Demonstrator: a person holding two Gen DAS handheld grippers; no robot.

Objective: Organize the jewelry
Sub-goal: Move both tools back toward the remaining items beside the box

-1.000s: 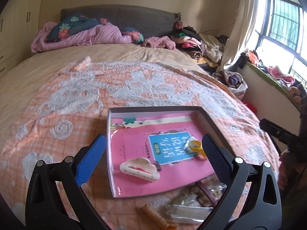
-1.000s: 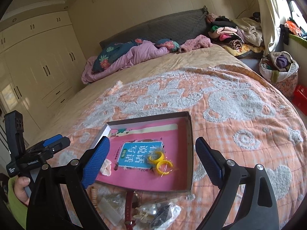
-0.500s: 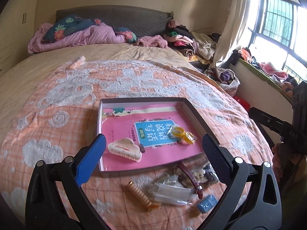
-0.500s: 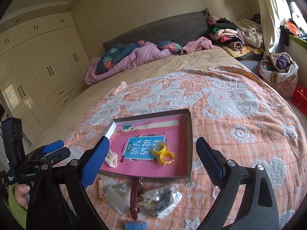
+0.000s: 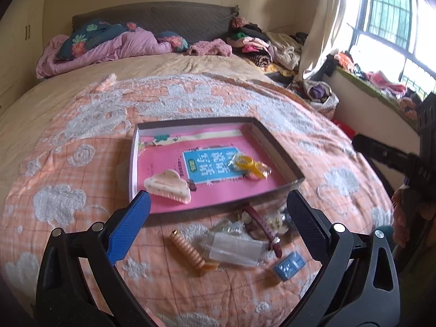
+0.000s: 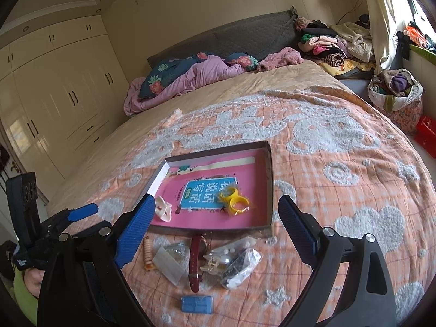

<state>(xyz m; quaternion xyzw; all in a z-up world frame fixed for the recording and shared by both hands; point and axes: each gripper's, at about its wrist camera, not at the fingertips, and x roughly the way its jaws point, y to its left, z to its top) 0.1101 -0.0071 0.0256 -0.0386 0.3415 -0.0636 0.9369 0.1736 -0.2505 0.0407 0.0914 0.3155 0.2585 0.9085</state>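
Both tongs open, empty: left gripper [image 5: 218, 218], right gripper [image 6: 215, 219]. I'd take watch [image 6: 194, 261] first w/ right, pinch strap mid, lift clear of bags, drop in tray [image 6: 269, 179].

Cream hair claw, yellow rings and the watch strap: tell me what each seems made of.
Cream hair claw: probably hard plastic, smooth moulded scalloped shell, soft sheen.
Yellow rings: likely translucent plastic or resin, glossy, light glows through them.
Watch strap: looks like dark red leather or imitation, flat and matte; cannot tell which.
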